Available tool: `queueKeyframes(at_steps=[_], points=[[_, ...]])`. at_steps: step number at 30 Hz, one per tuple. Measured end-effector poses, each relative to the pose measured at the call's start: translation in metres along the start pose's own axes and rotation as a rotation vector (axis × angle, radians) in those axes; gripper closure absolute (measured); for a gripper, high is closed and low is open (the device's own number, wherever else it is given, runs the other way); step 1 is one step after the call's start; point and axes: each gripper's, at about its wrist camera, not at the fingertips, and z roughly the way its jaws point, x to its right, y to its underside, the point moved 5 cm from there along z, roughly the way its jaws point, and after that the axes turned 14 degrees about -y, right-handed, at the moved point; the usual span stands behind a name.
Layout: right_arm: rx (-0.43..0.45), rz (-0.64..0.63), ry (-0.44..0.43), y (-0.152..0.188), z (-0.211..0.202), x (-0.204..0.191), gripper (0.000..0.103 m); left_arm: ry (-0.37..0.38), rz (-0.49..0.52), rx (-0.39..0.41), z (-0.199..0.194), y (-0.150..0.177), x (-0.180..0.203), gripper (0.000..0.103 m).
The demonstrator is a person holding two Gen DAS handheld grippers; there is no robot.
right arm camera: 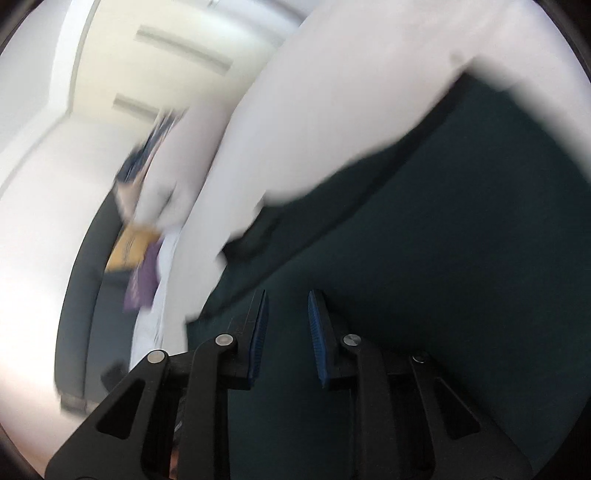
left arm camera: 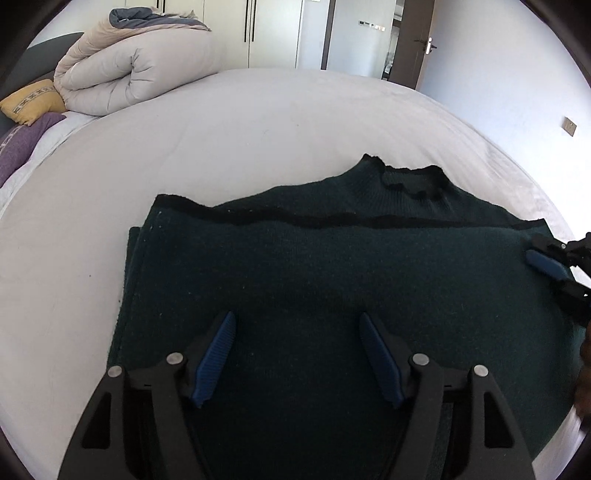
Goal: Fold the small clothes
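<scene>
Two grippers over one dark green sweater on the bed.

Left gripper: jaws spread wide, nothing between the blue pads, pads clear of the fabric as far as I can tell. Sweater lies directly under and ahead of it, folded, with a black-trimmed edge running across just beyond the fingertips and the collar further out, ahead and to the right. Fabric extends past both fingers on either side.

Right gripper: jaws nearly closed, a narrow gap left, and only the sweater surface seen through that gap; nothing pinched. Right wrist view is motion-blurred and tilted. Sweater sits under and ahead-right of this gripper; its edge against the bed sheet runs ahead and to the left of the fingertips. In the left wrist view the same gripper shows at the sweater's right edge, one blue pad over the fabric near the trimmed corner; contact can't be judged.

Ahead-left of the left gripper, well apart: rolled duvet, yellow pillow, purple pillow. Wardrobe doors behind the bed.
</scene>
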Motion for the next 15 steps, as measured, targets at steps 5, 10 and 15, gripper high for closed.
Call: queueKeyframes(at_steps=[5,10,15], points=[[0.223,0.057,0.136,-0.038,-0.079,0.037,0.081,-0.003,0.000,0.007,0.002,0.000,-0.002,0.030],[0.253,0.041,0.095,-0.028,-0.105,0.016,0.080,-0.012,0.001,0.019,-0.002,0.005,-0.001,0.030],[-0.069,-0.083,-0.048,0.052,-0.040,-0.042,0.080,-0.020,0.004,0.026,-0.008,0.011,0.003,0.030]])
